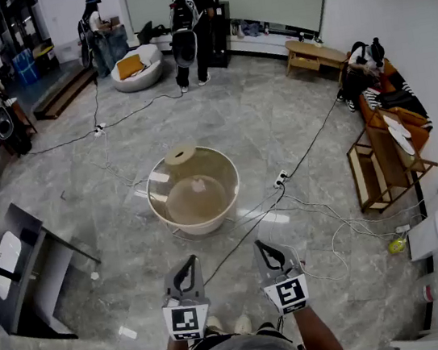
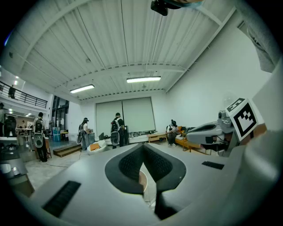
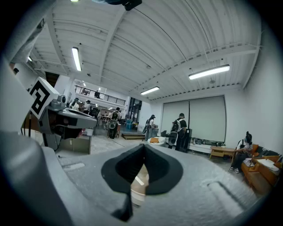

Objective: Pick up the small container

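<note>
A wide round tub (image 1: 162, 212) stands on the grey stone floor (image 1: 276, 121). The small container (image 1: 197, 185) shows as a pale little shape at the tub's middle, though whether it lies inside or on a clear cover cannot be told. A tan round disc (image 1: 180, 155) sits at the tub's far rim. On the near side of the tub, well apart from it, the left gripper (image 1: 187, 274) and the right gripper (image 1: 268, 256) hang side by side pointing toward it, each clenched with its jaws together and nothing between them. Cables (image 1: 244, 235) trail across the floor on the tub's right, past a power strip (image 1: 281, 178). Beyond the tub, two people (image 1: 190, 27) stand.
</note>
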